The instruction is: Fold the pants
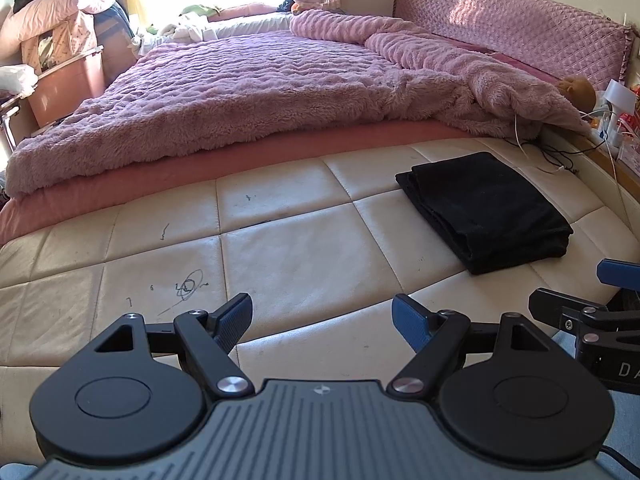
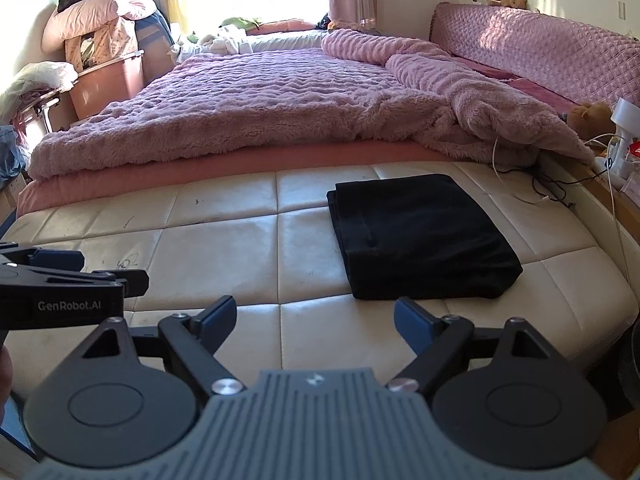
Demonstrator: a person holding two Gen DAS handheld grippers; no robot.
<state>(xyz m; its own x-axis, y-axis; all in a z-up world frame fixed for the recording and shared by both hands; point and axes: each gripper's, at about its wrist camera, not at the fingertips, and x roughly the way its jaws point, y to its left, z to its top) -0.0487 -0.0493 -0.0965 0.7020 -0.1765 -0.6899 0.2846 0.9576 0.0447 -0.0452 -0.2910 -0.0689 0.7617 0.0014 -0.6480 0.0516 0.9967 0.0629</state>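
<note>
Black pants point(image 1: 486, 210) lie folded into a compact rectangle on the cream quilted bench point(image 1: 280, 248), toward its right side. In the right wrist view the same pants point(image 2: 420, 236) sit just ahead and slightly right of center. My left gripper point(image 1: 322, 322) hovers open over the bench's near edge, left of the pants, holding nothing. My right gripper point(image 2: 314, 322) is open too, a short way in front of the pants' near edge, with nothing between its blue pads. Each gripper shows at the side of the other's view.
A fluffy pink blanket point(image 1: 240, 92) covers the bed behind the bench. Cables point(image 2: 536, 184) trail onto the bench's far right corner by a cluttered shelf point(image 2: 620, 152). A quilted headboard point(image 2: 540, 44) stands at right; boxes and bedding point(image 2: 104, 52) pile up at far left.
</note>
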